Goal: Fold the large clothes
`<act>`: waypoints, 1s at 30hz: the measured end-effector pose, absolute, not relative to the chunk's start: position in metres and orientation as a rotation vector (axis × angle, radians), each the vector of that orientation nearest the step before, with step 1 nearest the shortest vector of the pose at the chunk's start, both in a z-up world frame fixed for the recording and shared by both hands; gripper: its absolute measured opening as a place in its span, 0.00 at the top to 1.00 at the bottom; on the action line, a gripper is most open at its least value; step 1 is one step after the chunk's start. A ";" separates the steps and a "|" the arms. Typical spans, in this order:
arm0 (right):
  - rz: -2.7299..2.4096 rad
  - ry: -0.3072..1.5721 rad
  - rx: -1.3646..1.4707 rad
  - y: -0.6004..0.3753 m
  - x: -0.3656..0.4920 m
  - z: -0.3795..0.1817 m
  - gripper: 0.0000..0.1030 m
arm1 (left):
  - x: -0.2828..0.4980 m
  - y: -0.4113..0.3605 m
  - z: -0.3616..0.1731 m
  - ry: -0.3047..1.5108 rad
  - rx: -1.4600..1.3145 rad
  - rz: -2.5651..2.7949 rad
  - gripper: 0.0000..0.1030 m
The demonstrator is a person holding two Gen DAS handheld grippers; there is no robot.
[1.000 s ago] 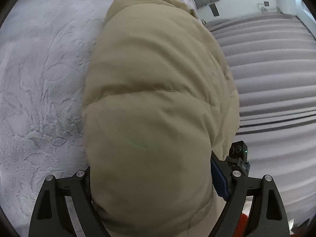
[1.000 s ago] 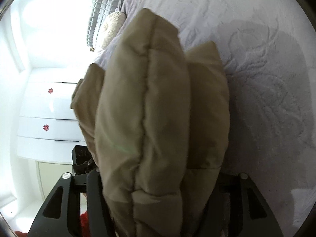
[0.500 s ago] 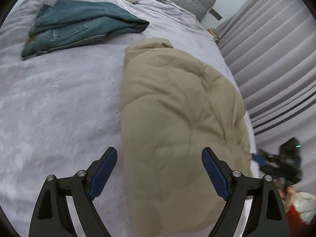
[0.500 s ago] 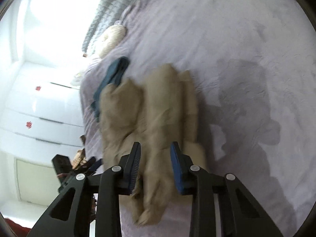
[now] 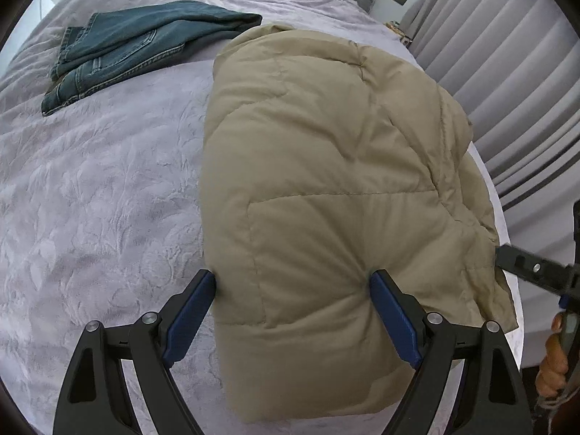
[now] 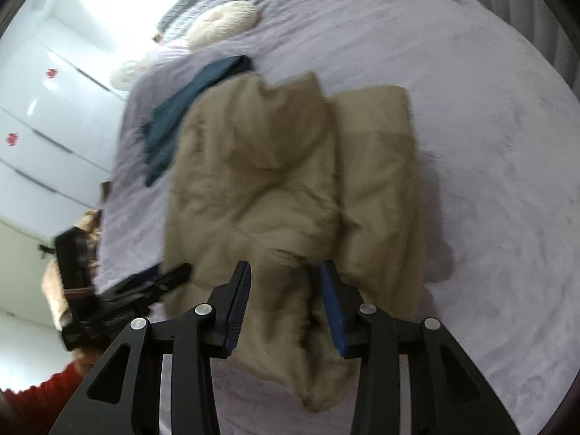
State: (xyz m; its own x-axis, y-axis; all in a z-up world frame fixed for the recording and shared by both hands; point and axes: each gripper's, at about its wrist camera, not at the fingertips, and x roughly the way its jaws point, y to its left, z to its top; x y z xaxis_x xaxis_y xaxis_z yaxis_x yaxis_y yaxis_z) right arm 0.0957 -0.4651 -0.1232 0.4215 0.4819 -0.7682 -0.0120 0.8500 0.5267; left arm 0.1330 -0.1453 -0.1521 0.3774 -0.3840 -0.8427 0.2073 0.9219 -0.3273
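Two grippers on folded tan jacket (image 5: 326,188) lying on bed (image 5: 101,188) near its edge, jeans (image 5: 137,47) beyond. I see left gripper (image 5: 293,293) spread wide, pads pressing jacket sides. Right gripper (image 6: 284,286) half spread over loose flap; blurry, contact unclear. Risk: puffy filling springs back, fold opens; a pull drags bundle off bed edge.

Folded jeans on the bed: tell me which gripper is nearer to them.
Left. The left gripper straddles the puffer jacket's near end on the side facing the folded jeans. The right gripper works the jacket's far side.
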 end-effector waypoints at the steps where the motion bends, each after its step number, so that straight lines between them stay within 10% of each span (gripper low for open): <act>1: 0.298 1.127 0.476 -0.464 0.098 -0.133 0.60 | 0.135 -0.146 -0.153 1.127 -0.176 -0.376 0.14; 10: 0.175 1.210 0.546 -0.465 0.098 -0.215 0.66 | 0.131 -0.175 -0.162 1.140 -0.071 -0.358 0.11; 30: 0.151 1.171 0.471 -0.434 0.081 -0.165 0.63 | 0.123 -0.170 -0.140 1.162 -0.040 -0.314 0.11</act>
